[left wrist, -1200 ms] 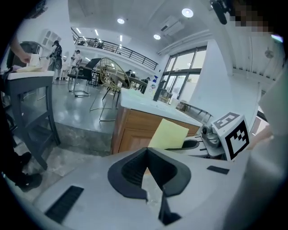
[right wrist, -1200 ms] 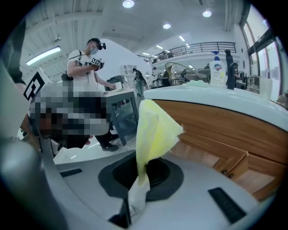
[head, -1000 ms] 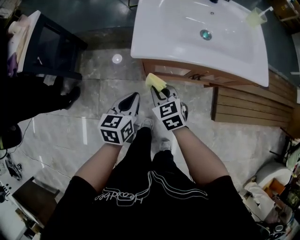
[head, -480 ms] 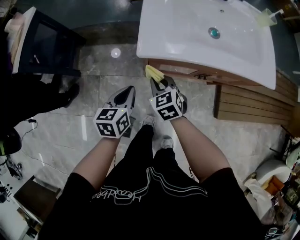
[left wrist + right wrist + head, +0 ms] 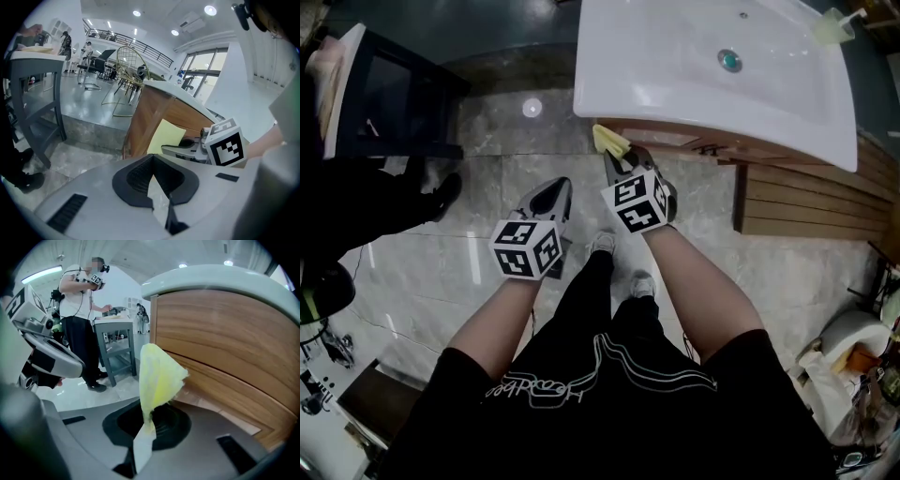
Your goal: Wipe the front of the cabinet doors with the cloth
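My right gripper (image 5: 619,161) is shut on a yellow cloth (image 5: 609,141), which sticks up from between its jaws (image 5: 157,378). The cloth tip is close to the left end of the wooden cabinet front (image 5: 675,141) under the white basin; whether it touches the wood (image 5: 225,343) I cannot tell. My left gripper (image 5: 551,197) hangs lower left of it over the floor, shut with nothing in it (image 5: 154,185). From the left gripper view, the cloth (image 5: 165,137) and the right gripper (image 5: 206,145) show against the cabinet's side (image 5: 150,117).
A white basin top (image 5: 712,75) overhangs the cabinet. Wooden slats (image 5: 806,202) lie on the floor to the right. A dark stool or table (image 5: 389,94) stands at the left. A person (image 5: 82,310) stands behind it. The floor (image 5: 487,244) is glossy marble tile.
Both grippers have shifted slightly up and right toward the cabinet's left end, with the cloth still held in the right one.
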A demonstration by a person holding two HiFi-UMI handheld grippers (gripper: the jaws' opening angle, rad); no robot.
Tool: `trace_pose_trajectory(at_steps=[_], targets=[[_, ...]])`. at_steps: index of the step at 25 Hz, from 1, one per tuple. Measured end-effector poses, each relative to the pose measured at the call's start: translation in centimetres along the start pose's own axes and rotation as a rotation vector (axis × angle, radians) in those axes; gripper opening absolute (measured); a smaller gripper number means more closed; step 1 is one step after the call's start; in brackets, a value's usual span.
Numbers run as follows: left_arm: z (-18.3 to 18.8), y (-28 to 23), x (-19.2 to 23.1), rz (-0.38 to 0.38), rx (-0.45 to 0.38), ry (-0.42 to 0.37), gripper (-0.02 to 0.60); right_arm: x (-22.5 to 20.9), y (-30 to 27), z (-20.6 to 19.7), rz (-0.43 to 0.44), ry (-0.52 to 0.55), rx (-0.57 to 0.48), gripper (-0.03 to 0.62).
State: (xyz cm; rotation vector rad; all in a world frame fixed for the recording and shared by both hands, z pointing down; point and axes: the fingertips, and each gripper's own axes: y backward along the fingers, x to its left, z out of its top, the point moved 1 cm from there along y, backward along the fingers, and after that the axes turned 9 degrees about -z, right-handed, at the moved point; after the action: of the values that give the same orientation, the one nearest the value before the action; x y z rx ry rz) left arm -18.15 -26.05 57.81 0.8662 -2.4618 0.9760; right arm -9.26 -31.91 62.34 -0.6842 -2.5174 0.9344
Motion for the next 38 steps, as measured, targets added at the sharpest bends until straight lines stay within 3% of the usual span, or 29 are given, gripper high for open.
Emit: trace_pose_trajectory(at_steps=[11, 30, 38], targets=[[-1.5, -1.6, -0.3, -0.017, 0.044, -0.016, 0.006, -2.3, 0.2, -1.0, -0.047, -0.054, 0.004, 0.040], [-3.0, -6.5, -6.2, -0.094, 0.095, -0.049, 0.006, -10.6, 3.8, -6.4, -0.174, -0.118, 0.040, 0.040], [-4.1, -7.6, -8.7, -0.126, 0.135, -0.085, 0.006, -15.9, 6.2, -9.4, -0.266, -0.307, 0.058, 0.040]])
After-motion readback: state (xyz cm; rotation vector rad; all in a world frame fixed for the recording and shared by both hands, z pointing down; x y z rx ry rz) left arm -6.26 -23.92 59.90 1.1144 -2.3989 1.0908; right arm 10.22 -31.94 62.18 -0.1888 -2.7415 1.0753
